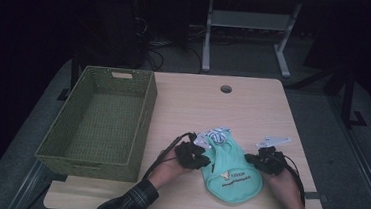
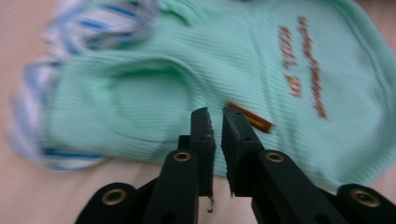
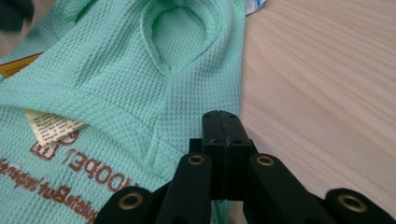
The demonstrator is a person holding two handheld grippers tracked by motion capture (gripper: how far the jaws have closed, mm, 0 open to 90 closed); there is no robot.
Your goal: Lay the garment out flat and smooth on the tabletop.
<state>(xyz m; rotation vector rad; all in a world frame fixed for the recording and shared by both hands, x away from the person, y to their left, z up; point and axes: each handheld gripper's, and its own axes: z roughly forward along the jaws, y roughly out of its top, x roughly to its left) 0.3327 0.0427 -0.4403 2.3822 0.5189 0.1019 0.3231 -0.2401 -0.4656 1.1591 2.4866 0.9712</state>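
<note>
While the left gripper (image 2: 217, 119) is standing slightly parted above the mint-green waffle-knit pet shirt (image 1: 230, 174) lying at the table's near edge, the right gripper (image 3: 223, 122) is clenching its right hem; one-sided pulling risks bunching it.

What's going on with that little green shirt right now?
Left gripper slightly open above mint shirt. Right gripper shut at its edge. Green basket well clear.

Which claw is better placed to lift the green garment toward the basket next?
Probably the right claw: it looks shut on the green garment's edge. The left claw stands slightly apart above the cloth; the basket lies on its side.
</note>
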